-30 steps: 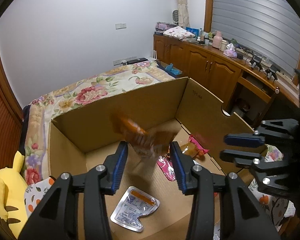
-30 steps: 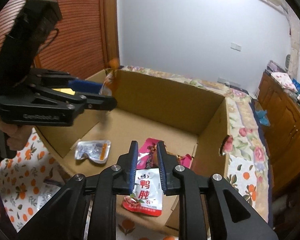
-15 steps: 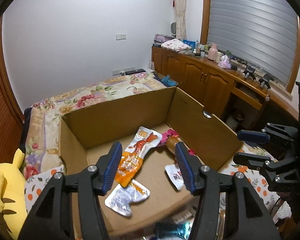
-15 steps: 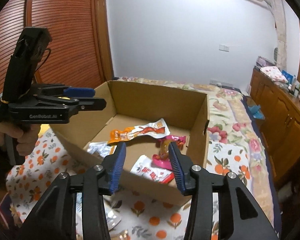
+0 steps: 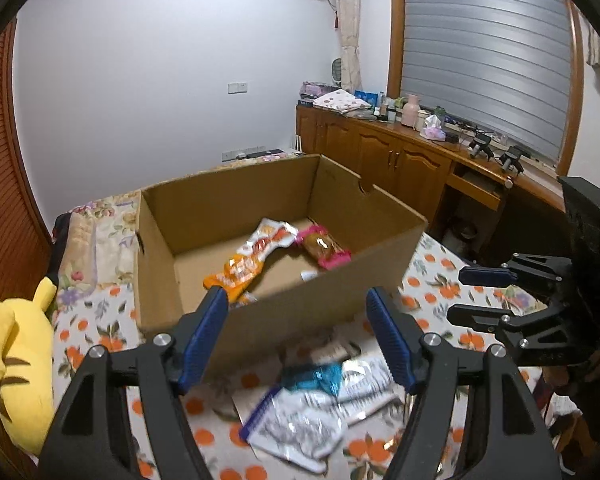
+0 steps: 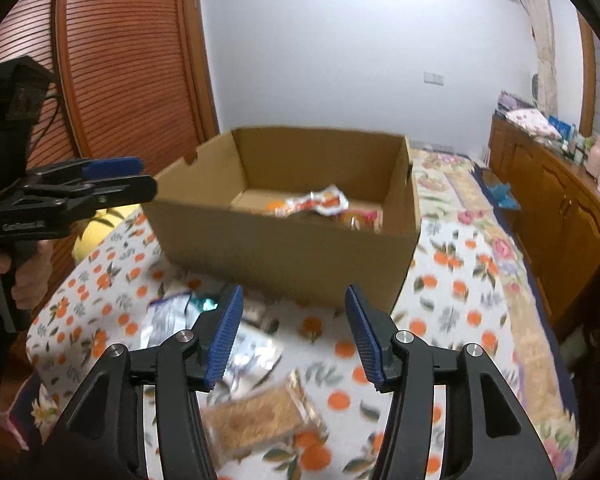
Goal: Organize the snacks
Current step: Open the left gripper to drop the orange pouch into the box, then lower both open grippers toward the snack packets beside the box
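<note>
1. A yellow plush toy (image 5: 18, 364) lies left of the cardboard box (image 5: 300, 300), well apart from it, on the orange-print bedcover (image 5: 100, 316).
2. The left gripper (image 5: 296, 334) hangs in front of the box's near wall, outside the box. Its jaws have just been opening and stand wide apart, released, with nothing pinched between them; in the right wrist view it (image 6: 118, 180) sits left of the box, held by a person's hand (image 6: 24, 276).
3. The cardboard box is open-topped and rests on the bedcover. Inside it, an orange-and-white snack packet (image 5: 252, 258) lies stretched across the floor toward the left, and a pink-wrapped snack (image 5: 324, 250) lies just to its right, near the box's right wall. A small white corner of another packet (image 5: 310, 276) peeks over the near wall.
4. In front of the box, outside it, loose packets lie on the bedcover: a blue wrapper (image 5: 316, 376) rests on top of a silver pouch (image 5: 296, 428), both blurred.
5. The right gripper (image 6: 292, 332) also hangs in front of the box's near wall, outside it. Its jaws have just been opening and stand apart, released, holding nothing; in the left wrist view it (image 5: 484, 294) shows right of the box.
6. Below it, nearer than the box, lies a clear packet with brown contents (image 6: 260, 420); the silver pouches (image 6: 172, 316) lie to its left.
7. Right of the box, well apart, a wooden cabinet (image 5: 380, 164) lines the wall.
</note>
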Demonstrator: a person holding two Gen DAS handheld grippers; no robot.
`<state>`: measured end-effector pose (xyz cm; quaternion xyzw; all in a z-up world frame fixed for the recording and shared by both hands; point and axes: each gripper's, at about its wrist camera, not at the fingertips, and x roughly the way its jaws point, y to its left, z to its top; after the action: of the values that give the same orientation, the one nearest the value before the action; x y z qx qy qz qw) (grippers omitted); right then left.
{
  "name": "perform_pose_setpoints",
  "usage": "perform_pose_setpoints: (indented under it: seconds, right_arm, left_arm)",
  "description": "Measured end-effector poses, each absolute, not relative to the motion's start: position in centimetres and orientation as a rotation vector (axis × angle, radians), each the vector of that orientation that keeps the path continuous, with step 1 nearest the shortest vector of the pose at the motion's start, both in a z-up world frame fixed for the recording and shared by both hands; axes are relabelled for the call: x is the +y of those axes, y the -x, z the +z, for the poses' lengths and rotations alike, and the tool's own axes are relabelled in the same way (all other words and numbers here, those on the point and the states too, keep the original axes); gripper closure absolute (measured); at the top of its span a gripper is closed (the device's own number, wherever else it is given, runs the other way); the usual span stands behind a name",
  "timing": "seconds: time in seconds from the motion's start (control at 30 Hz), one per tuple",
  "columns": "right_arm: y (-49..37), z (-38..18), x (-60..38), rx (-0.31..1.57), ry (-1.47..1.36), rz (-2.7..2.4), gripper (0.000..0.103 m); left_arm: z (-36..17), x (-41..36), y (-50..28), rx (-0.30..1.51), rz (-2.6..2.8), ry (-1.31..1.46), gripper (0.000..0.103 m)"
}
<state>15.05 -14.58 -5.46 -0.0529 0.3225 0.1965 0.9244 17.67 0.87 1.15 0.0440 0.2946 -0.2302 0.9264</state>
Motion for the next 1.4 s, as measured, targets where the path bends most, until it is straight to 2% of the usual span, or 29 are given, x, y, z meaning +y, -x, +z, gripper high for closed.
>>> perform_pose_setpoints:
  seconds: [0.4,0.8,1.4]
  right_arm:
    - [-10.9,-10.7,-14.8,0.755,0.077,0.374,0.048]
    - [-10.5,-13.2,-15.1,0.817,0.019,0.381,0.048]
    - [-12.5,-15.4,-15.2,0.891,-0.093,0.401,0.043]
  left_arm:
    - [-5.2,1.2,-13.7,0.687,-0.449,-0.104,0.031]
    - [-10.3,1.5,-14.0,0.761,-0.424,-0.124,0.031]
    - [-11.2,0.6,-15.4,0.808,-0.441,-0.136,0.030]
